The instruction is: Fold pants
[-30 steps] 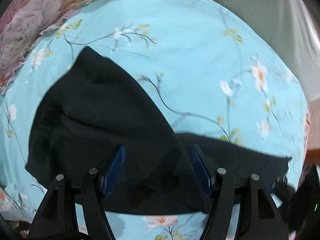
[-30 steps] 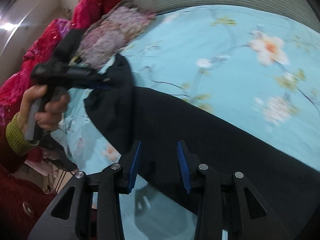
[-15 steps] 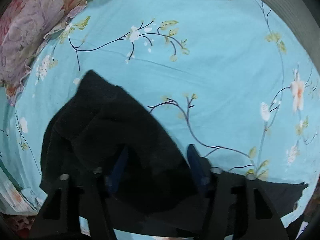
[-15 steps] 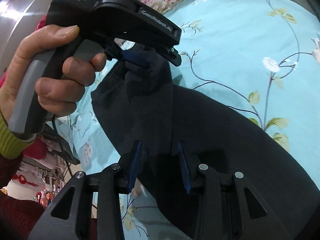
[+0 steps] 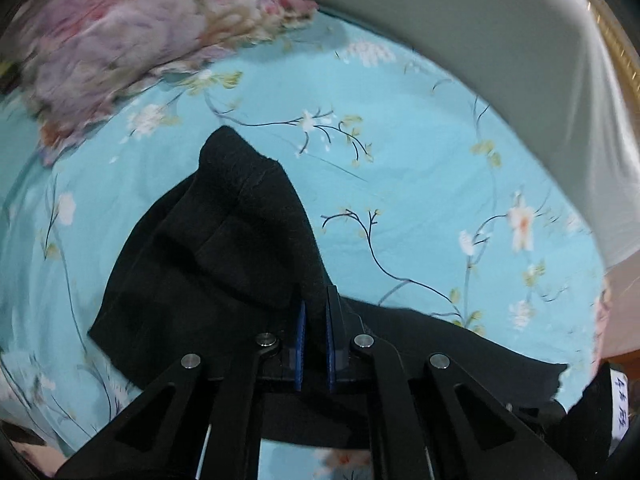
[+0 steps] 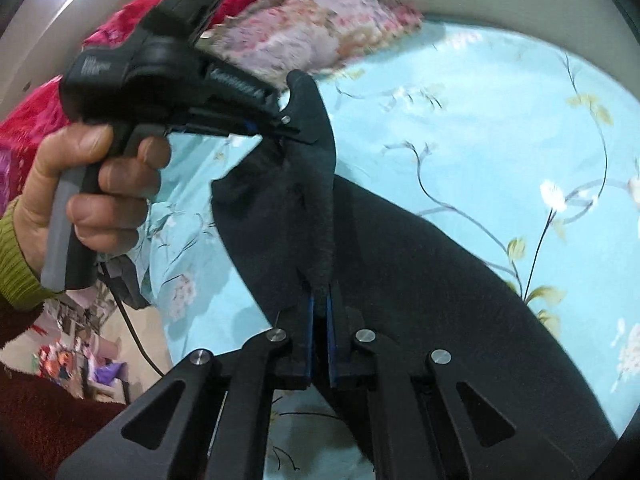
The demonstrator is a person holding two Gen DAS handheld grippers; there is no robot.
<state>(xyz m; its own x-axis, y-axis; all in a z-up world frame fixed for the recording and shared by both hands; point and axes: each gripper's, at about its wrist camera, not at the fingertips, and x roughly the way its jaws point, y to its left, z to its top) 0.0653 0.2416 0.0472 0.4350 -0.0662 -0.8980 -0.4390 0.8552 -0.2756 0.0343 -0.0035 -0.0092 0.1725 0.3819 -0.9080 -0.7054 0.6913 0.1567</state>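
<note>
black knit pants (image 5: 224,264) lie on the bed, on a light blue bedsheet printed with white flowers and thin dark branches (image 5: 420,184). one end of the garment is bunched and raised off the sheet; the rest runs flat toward the lower right of the left wrist view.

left tongs (image 5: 314,312): the two blue-lined pads stand close together with only a narrow slot between them, and a fold of the black fabric passes into that slot. the tongs are clamped on the pants at the raised end. in the right wrist view the same left tongs (image 6: 280,128) appear from the side, gripping the top corner of the fabric, which hangs down from them. the person's left hand (image 6: 92,184) wraps the grey and black handle, with a green ribbed cuff at the wrist.

right tongs (image 6: 319,304): the pads are nearly together, and a vertical ridge of black fabric (image 6: 320,220) enters between them. these tongs are clamped on the pants, lower down the same raised edge. the fabric stretches between the two grip points.

a pink and lilac floral quilt (image 5: 132,28) lies bunched at the far left end of the bed, touching the sheet. a grey-white padded surface (image 5: 500,40) borders the sheet on the far side. bright red fabric (image 6: 36,116) shows behind the left hand in the right wrist view.
</note>
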